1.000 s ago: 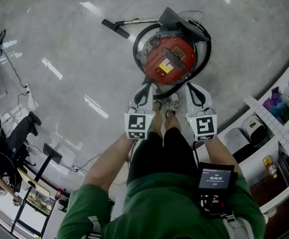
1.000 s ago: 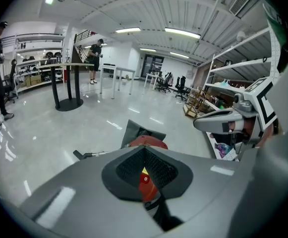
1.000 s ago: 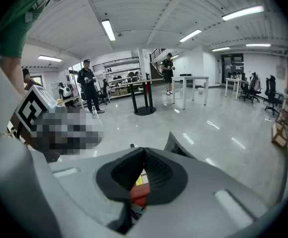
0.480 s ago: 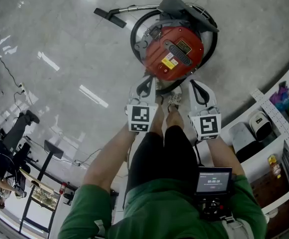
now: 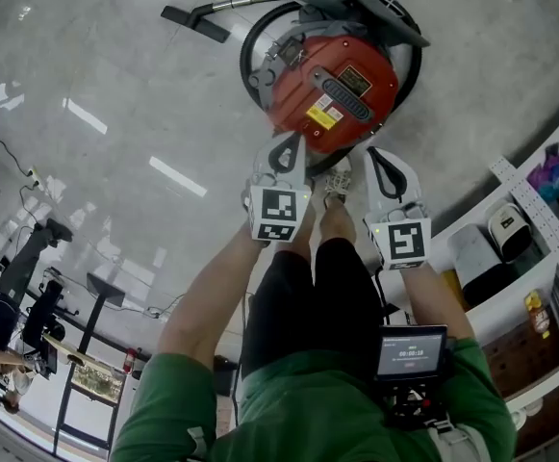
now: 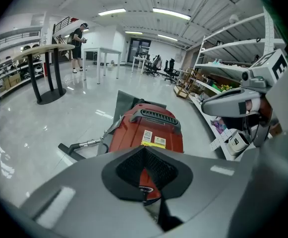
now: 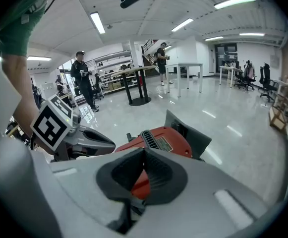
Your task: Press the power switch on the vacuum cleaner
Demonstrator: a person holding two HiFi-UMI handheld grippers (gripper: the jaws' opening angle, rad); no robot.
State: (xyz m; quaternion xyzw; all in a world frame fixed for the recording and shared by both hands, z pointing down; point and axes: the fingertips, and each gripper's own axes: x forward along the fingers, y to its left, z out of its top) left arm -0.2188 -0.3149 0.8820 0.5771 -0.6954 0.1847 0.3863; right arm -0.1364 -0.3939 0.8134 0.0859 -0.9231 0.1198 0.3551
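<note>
Status: both tongs are clenched with nothing in them. The left tongs (image 5: 290, 142) have their tips pressed together, and only red shell shows through the window behind them. The right tongs (image 5: 374, 156) are the same.

The vacuum cleaner (image 5: 329, 83) sits on the floor (image 5: 115, 75), straight ahead of me and below both tongs. It has a round red body with the hose (image 5: 250, 61) looped round it. The floor nozzle (image 5: 185, 17) lies off its far-left side. Its long axis is the black handle (image 5: 346, 98) across the top. That runs from the body's near-left to its far-right, slightly skewed from my line of reach.

The relation that matters:
- In the head view, the left tongs tip overlaps the body's near edge, just beside the yellow label (image 5: 319, 117). I can't tell whether it touches or hovers.
- The right tongs tip sits off the body's near-right edge, near the shell but not over it.
- I judge the left tongs to be the nearer.

I can't pick out the power switch for certain. The left gripper view shows a small round dark-ringed part on the shell right under my tips. That might be it, but it's unconfirmed. If it is, the move is a short push down and forward with the left tongs kept closed.

Risk: the body could skid on the glossy floor if the push is off-axis.
</note>
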